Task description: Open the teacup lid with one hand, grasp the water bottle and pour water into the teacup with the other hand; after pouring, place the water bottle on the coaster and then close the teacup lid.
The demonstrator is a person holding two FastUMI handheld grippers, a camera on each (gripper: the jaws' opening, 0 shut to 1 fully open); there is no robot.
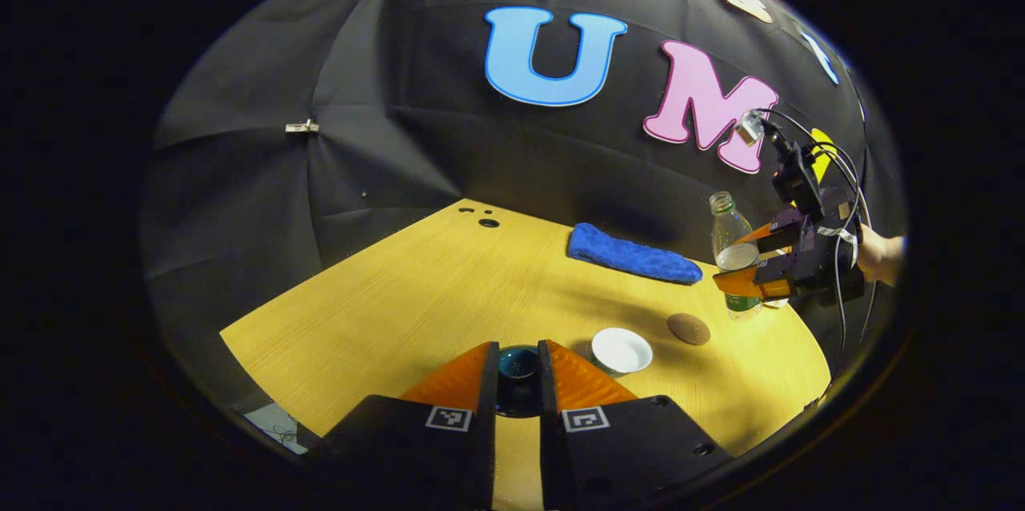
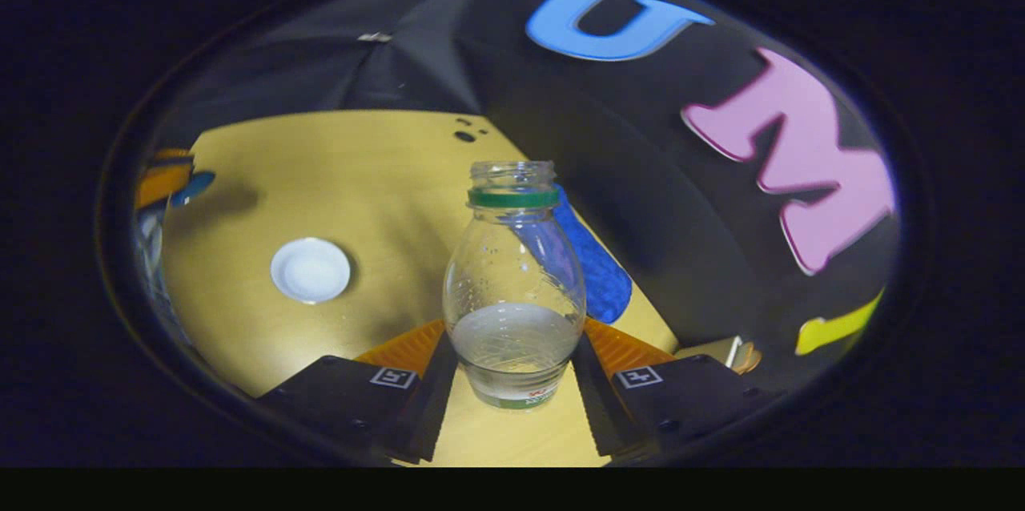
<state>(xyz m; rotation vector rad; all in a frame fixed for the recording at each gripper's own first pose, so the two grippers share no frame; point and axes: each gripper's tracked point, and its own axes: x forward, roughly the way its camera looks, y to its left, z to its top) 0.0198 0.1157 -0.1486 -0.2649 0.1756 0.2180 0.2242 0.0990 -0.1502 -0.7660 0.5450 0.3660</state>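
Wooden table point(image 1: 416, 295) carries a white teacup point(image 1: 621, 350), open, with a brown coaster point(image 1: 689, 328) just beside it and a blue cloth point(image 1: 633, 256) farther back; the left tongs point(image 1: 518, 371) pinch the dark lid point(image 1: 518, 363). Right tongs point(image 2: 512, 359) grip the uncapped water bottle point(image 2: 513, 287), upright and part full.

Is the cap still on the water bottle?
No. In the right gripper view the water bottle has an open, bare neck above its green ring.

My wooden table point(image 1: 416, 295) carries a rolled blue towel point(image 1: 633, 256) near the far edge; small dark holes point(image 1: 487, 222) mark its far corner.
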